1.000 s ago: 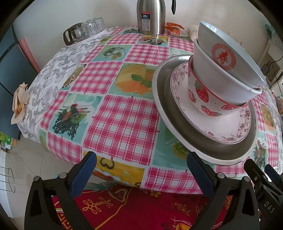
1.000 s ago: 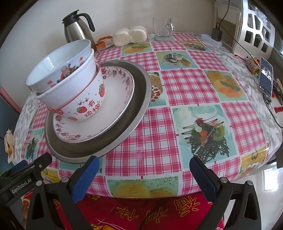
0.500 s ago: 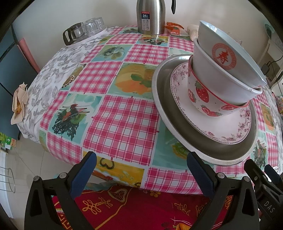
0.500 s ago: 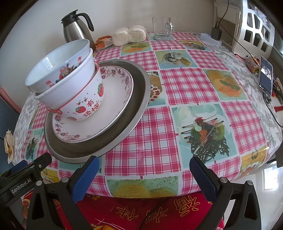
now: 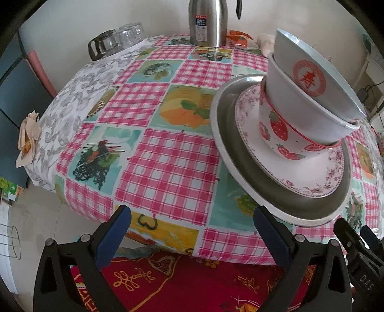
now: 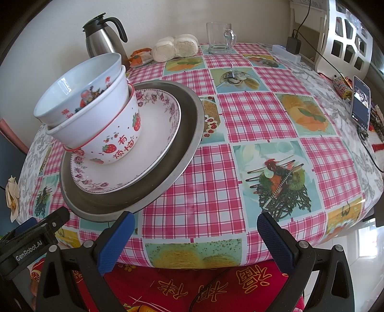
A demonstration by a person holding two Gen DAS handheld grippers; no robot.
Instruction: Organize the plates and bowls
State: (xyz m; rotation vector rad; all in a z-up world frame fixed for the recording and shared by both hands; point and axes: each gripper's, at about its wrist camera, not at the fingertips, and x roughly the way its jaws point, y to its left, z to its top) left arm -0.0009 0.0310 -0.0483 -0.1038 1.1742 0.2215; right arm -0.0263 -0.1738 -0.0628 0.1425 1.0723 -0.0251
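Stacking looks done — three bowls (image 6: 96, 115) nested on flowered plate (image 6: 153, 153), plate on metal tray (image 6: 189, 134), left of frame on worktop (image 6: 252, 134). Left tongs (image 5: 192, 230), right tongs (image 6: 194, 235) both spread, empty — nothing visibly left.

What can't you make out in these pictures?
- Left wrist view: the steel thermos jug is cut off by the top edge.
- Right wrist view: the screen of the propped phone is too small to read.
- Both views: the plain white middle bowl's inside is hidden by the blue-rimmed top bowl.
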